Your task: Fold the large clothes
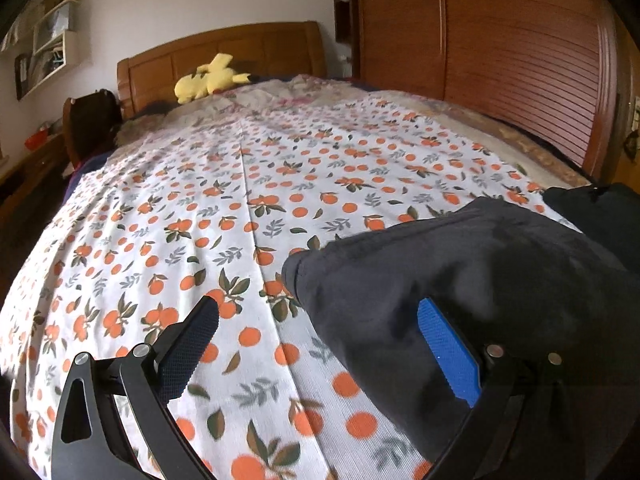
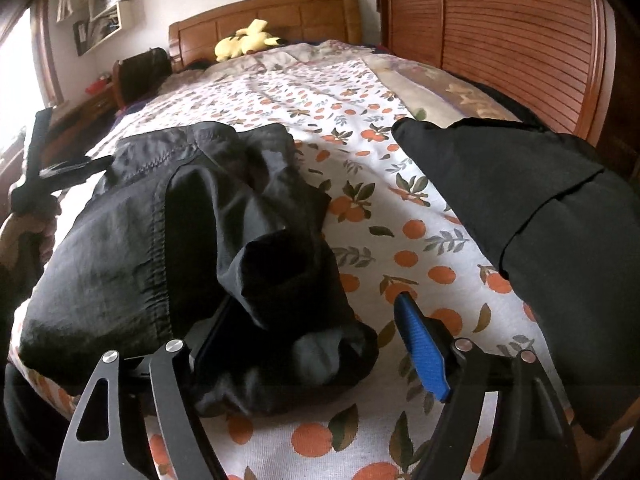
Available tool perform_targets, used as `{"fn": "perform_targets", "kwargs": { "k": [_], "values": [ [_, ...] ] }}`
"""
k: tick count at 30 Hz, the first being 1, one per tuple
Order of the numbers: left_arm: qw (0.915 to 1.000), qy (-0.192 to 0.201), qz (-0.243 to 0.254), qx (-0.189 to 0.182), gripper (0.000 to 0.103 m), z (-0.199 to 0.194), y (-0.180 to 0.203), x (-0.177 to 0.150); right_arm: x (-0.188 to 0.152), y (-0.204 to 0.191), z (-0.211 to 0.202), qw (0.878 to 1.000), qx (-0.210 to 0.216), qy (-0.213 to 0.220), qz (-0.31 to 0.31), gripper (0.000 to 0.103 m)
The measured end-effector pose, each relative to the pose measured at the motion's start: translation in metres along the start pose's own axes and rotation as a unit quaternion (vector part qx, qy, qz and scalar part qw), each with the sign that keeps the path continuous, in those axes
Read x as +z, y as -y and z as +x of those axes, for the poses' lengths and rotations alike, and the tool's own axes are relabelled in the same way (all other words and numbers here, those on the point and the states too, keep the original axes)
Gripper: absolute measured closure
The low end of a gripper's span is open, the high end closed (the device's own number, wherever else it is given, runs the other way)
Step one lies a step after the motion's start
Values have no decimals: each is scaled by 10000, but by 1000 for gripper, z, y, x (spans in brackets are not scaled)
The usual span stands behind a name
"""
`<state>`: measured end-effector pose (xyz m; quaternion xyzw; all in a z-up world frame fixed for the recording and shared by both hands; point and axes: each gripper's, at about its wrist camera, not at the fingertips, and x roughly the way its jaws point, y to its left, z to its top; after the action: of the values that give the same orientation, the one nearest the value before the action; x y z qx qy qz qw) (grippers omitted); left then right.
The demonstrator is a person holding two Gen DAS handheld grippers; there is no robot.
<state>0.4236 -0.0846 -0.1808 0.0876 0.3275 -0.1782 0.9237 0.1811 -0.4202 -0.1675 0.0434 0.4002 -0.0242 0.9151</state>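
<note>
At lower centre, the right gripper (image 2: 320, 344) was spread, ungripping; the crumpled black garment (image 2: 168, 240) risked bunching. The left gripper (image 1: 320, 344) was likewise spread, empty.

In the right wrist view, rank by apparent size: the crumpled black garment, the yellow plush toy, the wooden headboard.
1. crumpled black garment, though nearness to the camera inflates it.
2. wooden headboard.
3. yellow plush toy.

home bedroom: bed (image 1: 240, 184), wardrobe (image 1: 520, 60)

No readable text

Neither view shows a legible word, label, brand, number or sign; the sheet (image 1: 248, 208) carries only an orange-and-leaf print.
</note>
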Motion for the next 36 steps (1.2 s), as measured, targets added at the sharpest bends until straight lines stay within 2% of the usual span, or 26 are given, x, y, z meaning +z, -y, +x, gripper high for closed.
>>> {"fn": "perform_targets", "kwargs": {
  "k": [6,9,13,15,18,19,21,23,26,29,33,36],
  "values": [
    [9995,-263,-122,-126,2,34,-6,6,-4,-2,5,10000,56,-27,23,33],
    [9992,-357,-91,-165,2,45,-3,4,-5,-2,6,10000,72,-38,20,33],
    [9980,-460,-291,-318,2,52,-5,1,-4,-3,9,9999,95,-56,23,33],
    [9969,-493,-376,-492,7,54,-7,-1,-5,-3,10,9999,118,-59,25,34],
    [9942,-539,-506,-782,21,55,-7,-3,-5,-5,11,9997,223,-84,54,41],
    [9932,-553,-539,-876,29,55,-6,-3,-5,-6,11,9997,234,-87,51,43],
    [9922,-568,-567,-957,37,54,-4,-3,-5,-9,11,9994,319,-97,14,56],
    [9900,-624,-583,-1122,60,53,0,-2,-5,-13,10,9988,472,-111,-49,69],
    [9931,-599,-351,-943,80,44,11,4,-4,-25,5,9986,388,27,-361,86],
    [9977,-353,-128,-565,86,22,25,16,-1,-28,-8,9977,394,288,-464,91],
    [9988,-6,-67,-477,87,-10,42,41,9,-23,-35,9940,616,799,-418,94],
    [9984,262,139,-485,88,-36,71,65,21,-13,-53,9907,682,1105,-419,94]
  ]
}}
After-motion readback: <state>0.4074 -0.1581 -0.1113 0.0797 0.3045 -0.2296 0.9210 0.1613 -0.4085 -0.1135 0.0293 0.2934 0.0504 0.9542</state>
